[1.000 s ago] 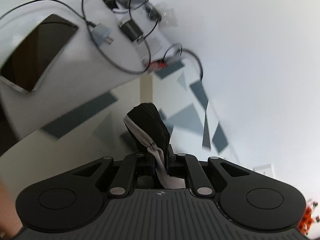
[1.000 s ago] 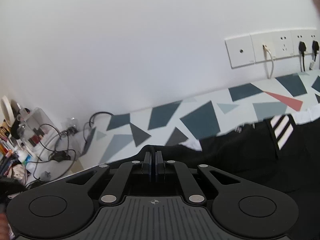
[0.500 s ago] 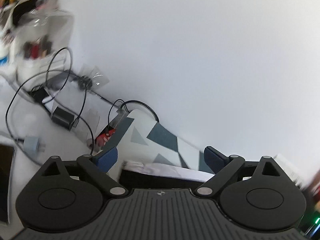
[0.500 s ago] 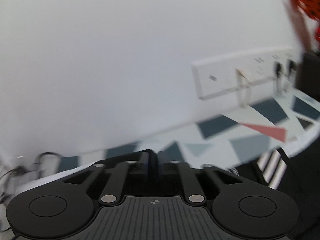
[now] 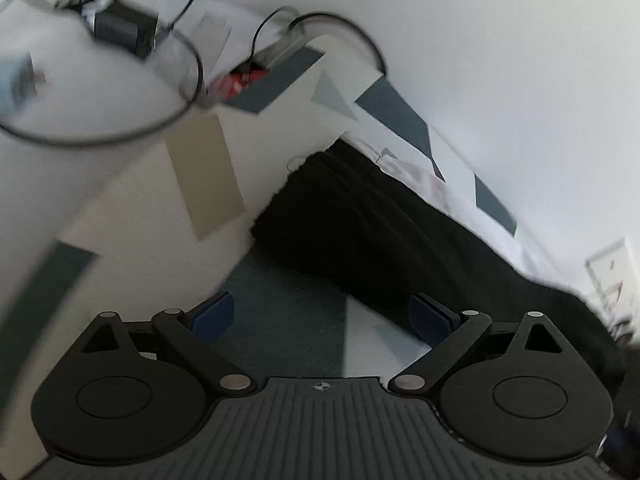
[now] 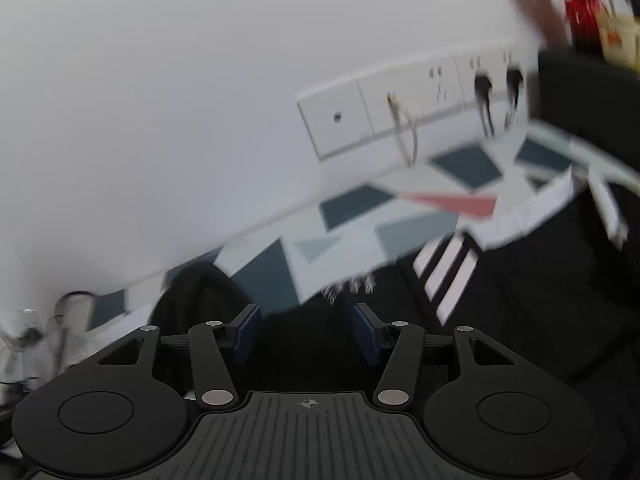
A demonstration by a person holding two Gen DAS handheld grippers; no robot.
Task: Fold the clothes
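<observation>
Black garment (image 5: 368, 232) seen flat on the patterned table (image 5: 280, 320), running from 12 to 3 o'clock of the left gripper (image 5: 322, 316); right gripper (image 6: 306, 334) held over it; both jaws spread, nothing pinched, presumably so cloth can settle.

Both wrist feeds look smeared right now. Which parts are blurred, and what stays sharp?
Left wrist: cables at top left streak with motion blur; the black garment is soft; the left gripper is sharp. Right wrist: wall sockets and the garment's white stripes smear; the right gripper stays crisp.
</observation>
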